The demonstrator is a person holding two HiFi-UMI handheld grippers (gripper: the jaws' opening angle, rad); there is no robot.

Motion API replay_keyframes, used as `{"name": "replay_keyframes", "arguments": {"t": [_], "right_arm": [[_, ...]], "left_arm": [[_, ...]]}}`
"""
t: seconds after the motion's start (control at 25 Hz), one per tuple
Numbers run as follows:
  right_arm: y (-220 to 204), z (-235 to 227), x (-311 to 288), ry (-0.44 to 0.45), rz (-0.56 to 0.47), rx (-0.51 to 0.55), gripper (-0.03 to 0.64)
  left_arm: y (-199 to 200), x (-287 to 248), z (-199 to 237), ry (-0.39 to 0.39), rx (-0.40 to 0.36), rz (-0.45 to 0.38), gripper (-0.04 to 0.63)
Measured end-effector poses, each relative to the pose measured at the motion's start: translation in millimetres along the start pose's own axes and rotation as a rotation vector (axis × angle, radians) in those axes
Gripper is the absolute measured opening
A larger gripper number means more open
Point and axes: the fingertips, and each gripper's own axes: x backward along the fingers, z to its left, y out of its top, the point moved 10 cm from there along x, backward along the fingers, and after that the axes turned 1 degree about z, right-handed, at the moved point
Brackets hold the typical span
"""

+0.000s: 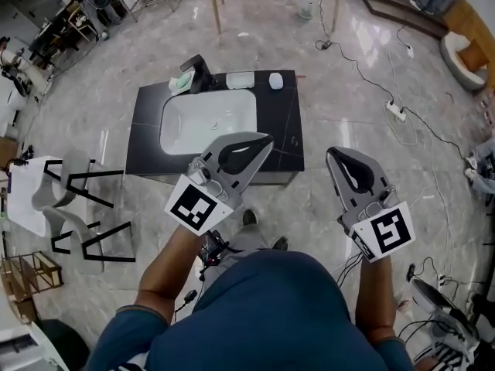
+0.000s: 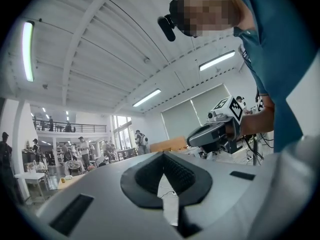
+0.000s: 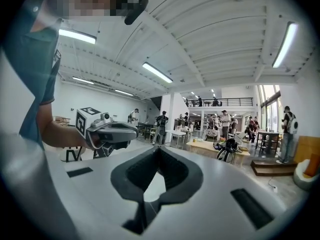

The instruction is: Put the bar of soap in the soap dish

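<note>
A black vanity counter [image 1: 282, 126] with a white sink [image 1: 207, 120] stands on the floor ahead. Along its back edge lie a small white oval, seemingly the bar of soap [image 1: 275, 80], and a pale rectangular dish [image 1: 240, 79]. My left gripper [image 1: 267, 139] hovers over the counter's near right part, shut and empty. My right gripper [image 1: 332, 154] is held off the counter's right side, also shut with nothing in it. In the left gripper view the jaws [image 2: 162, 155] meet at the tip; the right gripper view shows the same [image 3: 157, 149]. Both point level into the room.
A black faucet [image 1: 199, 72] and a pale green item [image 1: 179, 82] stand at the sink's back left. White chairs [image 1: 58, 199] stand to the left. Cables and a power strip [image 1: 396, 111] lie on the floor to the right. People and tables are far off.
</note>
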Motion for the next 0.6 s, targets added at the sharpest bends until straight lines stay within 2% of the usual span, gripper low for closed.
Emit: {"name": "replay_keyframes", "arguments": {"t": [0.08,0.28,0.6], "right_arm": [[3,-7,-15,-0.007,0.002,0.009,0.014],[6,-14,-56,-0.057,0.017,-0.013,0.014],[8,-22,-121,-0.083,0.048,-0.006,0.014]], "left_arm": [[-5,-2,18,0.007,0.016,0.015,0.002],[-12,-12,72,-0.027,-0.031,-0.057,0.002],[-30,-18,136,-0.061,-0.022,-0.098,0.002]]}}
